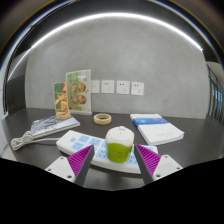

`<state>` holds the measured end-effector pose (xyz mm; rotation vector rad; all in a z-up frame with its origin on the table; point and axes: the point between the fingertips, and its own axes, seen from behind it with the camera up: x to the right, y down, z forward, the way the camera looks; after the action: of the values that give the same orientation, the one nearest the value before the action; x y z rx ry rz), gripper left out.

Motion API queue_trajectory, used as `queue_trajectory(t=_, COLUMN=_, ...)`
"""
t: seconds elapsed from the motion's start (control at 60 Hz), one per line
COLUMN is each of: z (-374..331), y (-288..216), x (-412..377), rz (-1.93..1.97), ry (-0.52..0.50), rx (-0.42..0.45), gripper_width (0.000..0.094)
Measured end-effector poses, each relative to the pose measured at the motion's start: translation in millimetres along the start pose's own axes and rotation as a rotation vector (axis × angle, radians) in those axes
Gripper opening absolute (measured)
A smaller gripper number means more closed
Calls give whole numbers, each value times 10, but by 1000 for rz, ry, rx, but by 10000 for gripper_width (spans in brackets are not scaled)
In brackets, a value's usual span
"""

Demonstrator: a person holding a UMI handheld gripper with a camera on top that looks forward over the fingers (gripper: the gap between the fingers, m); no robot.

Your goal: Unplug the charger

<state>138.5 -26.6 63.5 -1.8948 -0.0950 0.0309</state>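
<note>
A white and green charger (120, 146) stands upright, plugged into a white and blue power strip (80, 143) that lies on the dark table. My gripper (115, 160) is open, with its purple pads (82, 157) on either side of the charger. The charger stands between the fingers. There is a clear gap on its left side, and the right pad is close to it. The charger's plug is hidden inside the strip.
A white cable (28, 138) and a flat packet (54, 124) lie to the left. A tape roll (102, 118) and a picture card (74, 93) stand behind the strip. A stack of papers (156, 128) lies to the right. Wall sockets (122, 88) sit on the grey wall.
</note>
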Motion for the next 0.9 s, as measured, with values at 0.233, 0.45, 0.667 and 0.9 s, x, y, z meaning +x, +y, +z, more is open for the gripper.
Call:
queue_trajectory(t=0.233, z=426, y=-116, x=129, rz=25, ry=46, rx=28, gripper_width=509)
queue_trajectory(t=0.45, z=423, y=-130, x=173, rz=42, ry=89, rx=45, gripper_width=348)
queue_trajectory(t=0.667, z=-86, y=-1208, x=353, rz=-10, ry=226, rx=260, gripper_width=344)
queue_trajectory(t=0.9, z=-475, y=-1827, x=643, rz=-72, ry=356, rx=315, gripper_width=341)
